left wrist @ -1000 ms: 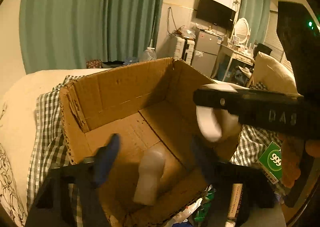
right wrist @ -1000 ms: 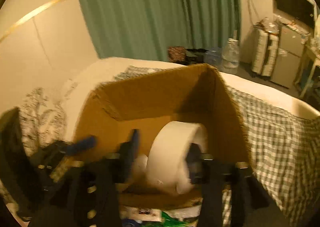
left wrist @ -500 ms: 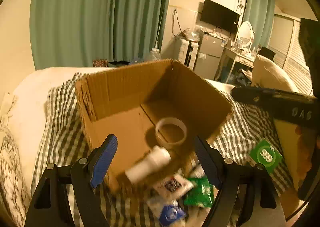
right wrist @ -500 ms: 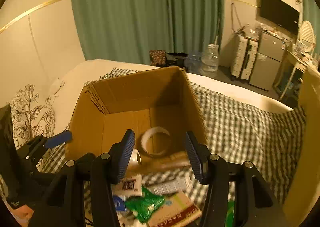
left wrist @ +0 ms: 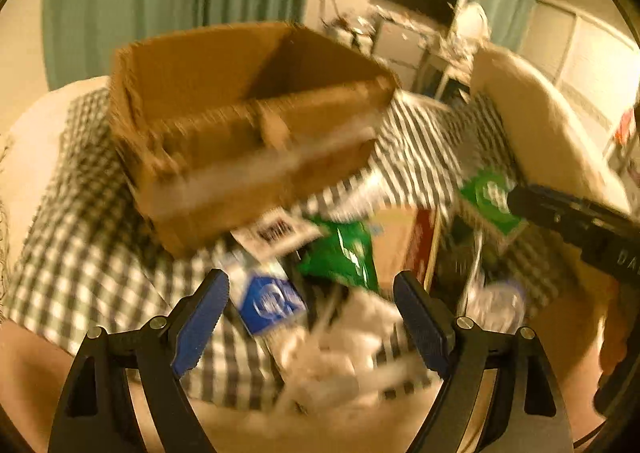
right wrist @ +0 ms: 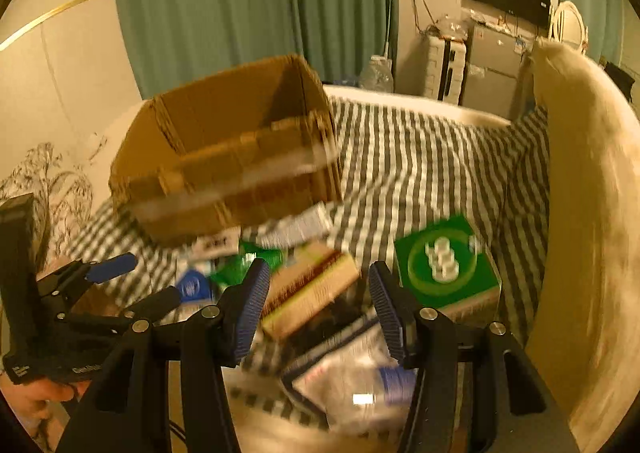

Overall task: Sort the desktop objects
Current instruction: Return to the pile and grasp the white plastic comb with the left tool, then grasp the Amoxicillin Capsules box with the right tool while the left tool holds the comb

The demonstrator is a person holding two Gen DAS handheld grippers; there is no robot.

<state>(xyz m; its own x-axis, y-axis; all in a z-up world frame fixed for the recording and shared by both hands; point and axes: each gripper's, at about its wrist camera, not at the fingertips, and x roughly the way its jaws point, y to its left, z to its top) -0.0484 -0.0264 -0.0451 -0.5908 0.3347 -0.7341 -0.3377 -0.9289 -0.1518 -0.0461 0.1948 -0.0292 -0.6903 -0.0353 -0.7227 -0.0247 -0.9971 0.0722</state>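
Both grippers have pulled back from the cardboard box (right wrist: 228,157). 1 s ago the right gripper (right wrist: 316,305) held a tape roll over the box; now it's wide open w/ nothing in it, above the pile of packets (right wrist: 308,293). Left gripper (left wrist: 312,321) is also open, over the pile, not in the box. Box inside can't be seen now.

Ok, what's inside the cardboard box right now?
Only the bare inner walls of the cardboard box show in both wrist views. Its near wall hides the floor, so whatever lies inside cannot be seen.
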